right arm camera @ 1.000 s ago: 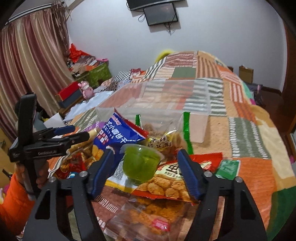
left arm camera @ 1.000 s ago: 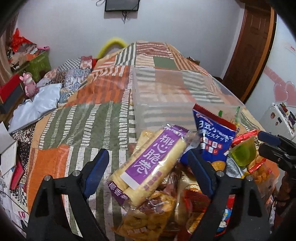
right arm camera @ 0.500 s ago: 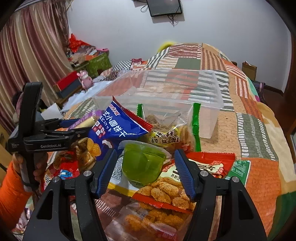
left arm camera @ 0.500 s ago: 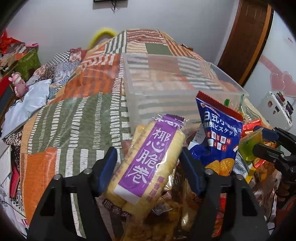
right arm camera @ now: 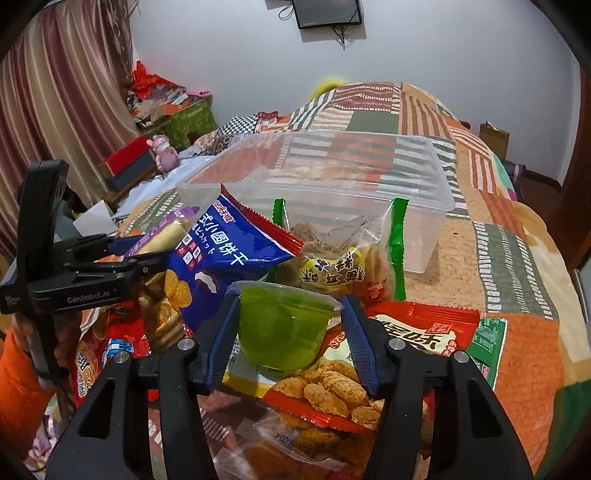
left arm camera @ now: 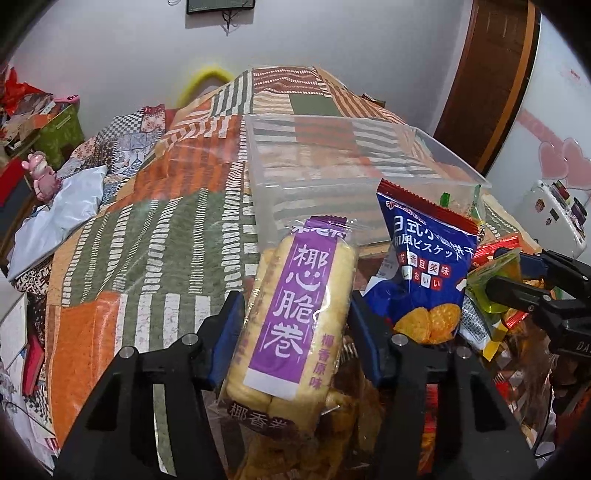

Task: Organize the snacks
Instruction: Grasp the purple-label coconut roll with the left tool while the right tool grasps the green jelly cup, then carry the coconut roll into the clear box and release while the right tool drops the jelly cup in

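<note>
Item: snack heap on a patchwork bedspread [left arm camera: 140,236], with a clear plastic bin [right arm camera: 424,206] standing empty just behind it. Left gripper [left arm camera: 295,314]: jaws closing on a purple-labelled pack of yellow wafer rolls [left arm camera: 299,314]; the blue pads met both long sides of the pack, which stood tilted on end above the other packets. Right gripper [right arm camera: 288,325]: jaws closing about a green jelly cup [right arm camera: 282,328]; the left pad touched the cup's wall, the right pad lay at its rim, and whether it pressed could not be told. Cup sat upon a red packet of fried nuggets [right arm camera: 369,365]. Blue biscuit bag [left arm camera: 428,266], red-edged, leaned between the two grippers, near the bin's front wall. Green-edged clear bag of round crackers [right arm camera: 343,258] rested against the bin. A hand in an orange sleeve [right arm camera: 18,387] held the left gripper's handle, seen from the right wrist view. A wall screen [right arm camera: 327,13] hung above.
</note>
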### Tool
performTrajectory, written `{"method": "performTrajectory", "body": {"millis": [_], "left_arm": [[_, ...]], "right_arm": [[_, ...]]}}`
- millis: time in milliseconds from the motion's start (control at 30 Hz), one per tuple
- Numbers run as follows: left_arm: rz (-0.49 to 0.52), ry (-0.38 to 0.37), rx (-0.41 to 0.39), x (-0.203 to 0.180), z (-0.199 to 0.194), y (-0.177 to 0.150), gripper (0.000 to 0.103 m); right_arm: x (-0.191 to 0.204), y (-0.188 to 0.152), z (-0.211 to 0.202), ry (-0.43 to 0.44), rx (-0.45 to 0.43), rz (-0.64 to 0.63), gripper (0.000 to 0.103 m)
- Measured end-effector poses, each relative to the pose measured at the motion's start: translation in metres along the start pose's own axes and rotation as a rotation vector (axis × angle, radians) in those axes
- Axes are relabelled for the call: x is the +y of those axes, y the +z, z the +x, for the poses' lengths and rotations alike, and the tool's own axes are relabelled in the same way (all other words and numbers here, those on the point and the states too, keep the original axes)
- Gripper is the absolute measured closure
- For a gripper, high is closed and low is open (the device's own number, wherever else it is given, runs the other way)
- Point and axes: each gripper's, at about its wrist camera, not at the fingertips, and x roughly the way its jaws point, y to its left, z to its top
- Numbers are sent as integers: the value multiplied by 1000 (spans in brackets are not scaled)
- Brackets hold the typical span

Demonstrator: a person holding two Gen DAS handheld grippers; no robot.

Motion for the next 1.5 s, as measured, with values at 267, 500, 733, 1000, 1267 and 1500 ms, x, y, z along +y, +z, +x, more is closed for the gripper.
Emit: {"method": "performTrajectory", "body": {"millis": [267,500,733,1000,1267,1500], "left_arm": [[-11,2,-61,1,-27,-2,57],[-5,14,-118,-7,-51,3,57],[-8,8,-187,-14,-74,19,57],[-10,-6,-225,-27,-81,48,57],[-6,10,-225,-35,-70,76,57],[-14,14,-181,-34,-41,100,57]], "right_arm": [[-1,3,-15,22,-47,20,51],[-3,12,-37,28,-105,23,51],[-9,27,-57,13,-167,11,51],[-19,47,-69,-3,-223,-4,51],[-35,65,-56,-7,-220,-2,51],[-47,81,-42,-19,-202,-4,50]]}}
